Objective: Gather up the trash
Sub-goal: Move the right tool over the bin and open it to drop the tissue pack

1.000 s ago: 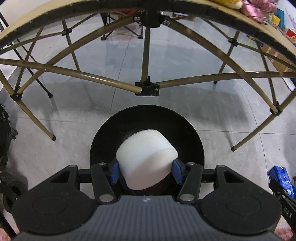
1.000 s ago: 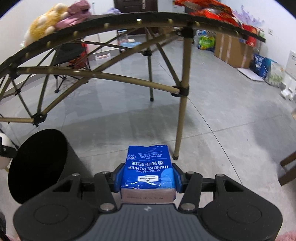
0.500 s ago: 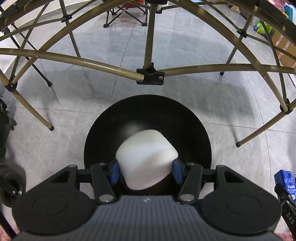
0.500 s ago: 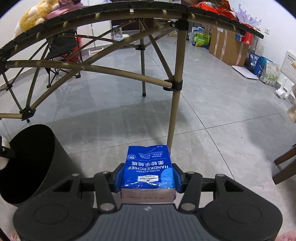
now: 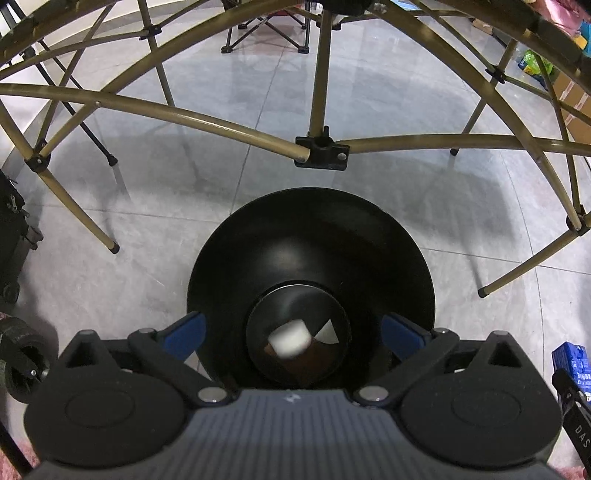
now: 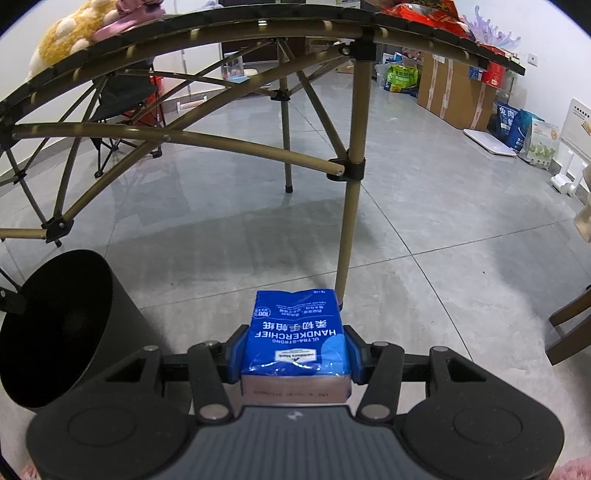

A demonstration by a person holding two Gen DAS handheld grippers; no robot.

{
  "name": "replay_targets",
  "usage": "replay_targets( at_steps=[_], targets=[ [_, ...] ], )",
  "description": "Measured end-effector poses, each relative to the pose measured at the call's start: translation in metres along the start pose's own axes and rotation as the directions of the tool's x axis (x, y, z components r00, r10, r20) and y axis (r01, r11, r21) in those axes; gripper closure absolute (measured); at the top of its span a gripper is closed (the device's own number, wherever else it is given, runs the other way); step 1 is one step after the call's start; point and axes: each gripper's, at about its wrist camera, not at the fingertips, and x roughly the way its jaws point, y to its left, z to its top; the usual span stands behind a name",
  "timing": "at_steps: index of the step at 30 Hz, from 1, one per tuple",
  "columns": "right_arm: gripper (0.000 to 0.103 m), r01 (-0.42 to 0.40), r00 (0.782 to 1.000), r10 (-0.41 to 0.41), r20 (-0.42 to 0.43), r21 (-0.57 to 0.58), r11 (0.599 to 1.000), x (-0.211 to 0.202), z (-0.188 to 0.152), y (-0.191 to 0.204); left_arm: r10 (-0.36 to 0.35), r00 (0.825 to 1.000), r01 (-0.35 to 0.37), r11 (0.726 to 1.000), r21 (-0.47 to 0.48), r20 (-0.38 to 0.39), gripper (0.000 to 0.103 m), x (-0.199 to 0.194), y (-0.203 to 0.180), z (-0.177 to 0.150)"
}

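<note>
Trash: a white block (image 5: 289,338) is seen deep inside the black bin (image 5: 310,221), dropped there.
The left gripper (image 5: 293,328) is held over the bin, jaws opening, nothing between them; the tissue pack (image 6: 297,332) is clamped in the right gripper (image 6: 295,354), beside the bin, likely next.

One black bin (image 5: 310,236) stands on the floor, directly beneath the left gripper's (image 5: 293,332) opening jaws, with nothing between them. One white lump (image 5: 288,338) shows at its bottom. One blue tissue pack (image 6: 297,332) sits between the right gripper's (image 6: 295,349) jaws. One folding surface (image 6: 229,29) stands ahead of both. Past the right jaws, one brown cardboard box (image 6: 456,88) stands by the wall.
</note>
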Motion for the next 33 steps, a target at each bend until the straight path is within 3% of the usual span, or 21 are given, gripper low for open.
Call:
replay_targets(
  at_steps=[11,33],
  targets=[
    [0.052,-0.017,1.0,0.017,0.009,-0.017,1.0,-0.008,0.0,0.01,0.003,1.0,-0.003,1.0,-0.016,0.027,0.0,-0.012,0.017,-0.004],
    [0.052,-0.087,0.996,0.09,0.018,-0.125,0.988,-0.022,0.006,0.082,0.007,0.995,0.002,0.997,-0.083,0.097,0.0,-0.041,0.083,-0.012]
  ],
)
